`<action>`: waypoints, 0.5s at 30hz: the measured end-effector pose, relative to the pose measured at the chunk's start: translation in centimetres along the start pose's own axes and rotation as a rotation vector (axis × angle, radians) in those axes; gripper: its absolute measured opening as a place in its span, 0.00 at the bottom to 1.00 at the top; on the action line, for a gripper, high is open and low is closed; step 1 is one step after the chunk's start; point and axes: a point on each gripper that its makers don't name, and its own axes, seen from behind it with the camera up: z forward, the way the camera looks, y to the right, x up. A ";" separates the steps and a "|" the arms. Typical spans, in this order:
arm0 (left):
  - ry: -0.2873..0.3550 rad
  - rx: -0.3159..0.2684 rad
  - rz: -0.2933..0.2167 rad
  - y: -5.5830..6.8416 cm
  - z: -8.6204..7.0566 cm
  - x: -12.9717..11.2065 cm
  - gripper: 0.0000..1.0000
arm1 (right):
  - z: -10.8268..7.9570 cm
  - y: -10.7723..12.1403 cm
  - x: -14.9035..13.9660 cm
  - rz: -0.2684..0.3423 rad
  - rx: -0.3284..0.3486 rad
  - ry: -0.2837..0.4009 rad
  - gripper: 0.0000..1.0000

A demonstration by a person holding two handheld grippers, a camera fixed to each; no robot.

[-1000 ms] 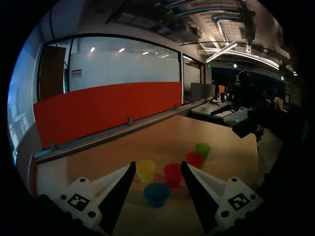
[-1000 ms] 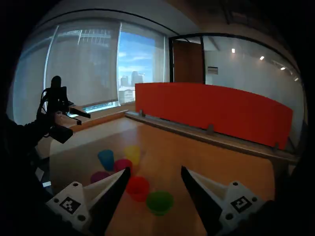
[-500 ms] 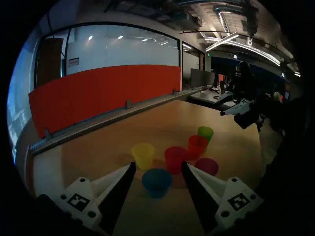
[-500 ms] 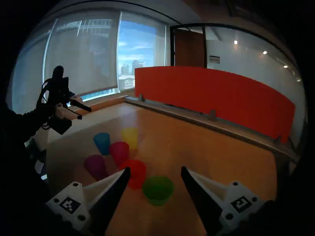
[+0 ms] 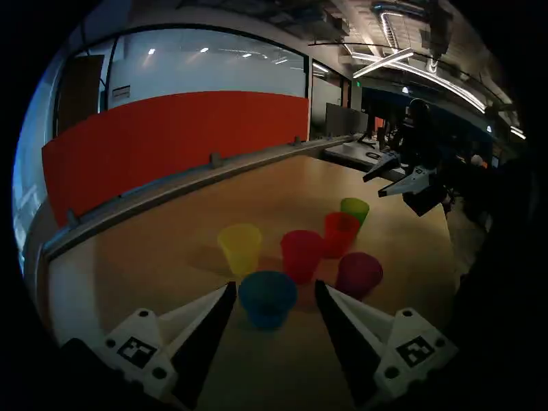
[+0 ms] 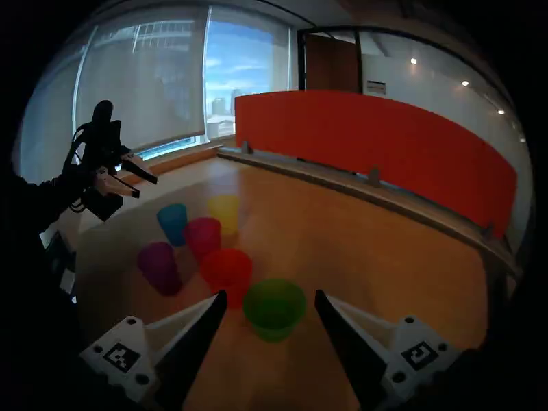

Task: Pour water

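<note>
- Comparing these 2 views with those of a second ago, what has altered?
- Both cameras have tipped down and come nearer the table, so the cups sit larger and higher in each view. Left gripper view: the left gripper, fingers spread and holding nothing, now frames the blue cup between its tips, apparently without touching it. Beyond it stand the yellow cup, crimson cup, red cup and green cup, and the purple cup has newly come into sight. Right gripper view: the right gripper, likewise spread and empty, brackets the green cup.
- And the water?
- Not discernible, since no cup's contents can be read. All 6 cups stand upright in 1 close cluster. The stage appears to be the approach to a grasp, 1 cup per claw, with no cup lifted and pouring not begun.
</note>
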 end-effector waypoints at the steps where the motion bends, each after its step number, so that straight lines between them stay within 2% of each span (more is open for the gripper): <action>1: -0.008 -0.003 0.002 0.1 0.1 -0.3 0.85 | 0.1 0.1 -0.3 0.001 0.000 -0.006 0.99; 11: -0.075 -0.023 0.008 0.4 1.0 -3.1 0.85 | 0.9 0.5 -2.3 0.003 -0.004 -0.048 0.99; 15: -0.108 -0.015 0.012 -0.1 1.3 -4.4 0.85 | 1.2 0.6 -3.2 0.007 -0.004 -0.066 0.99</action>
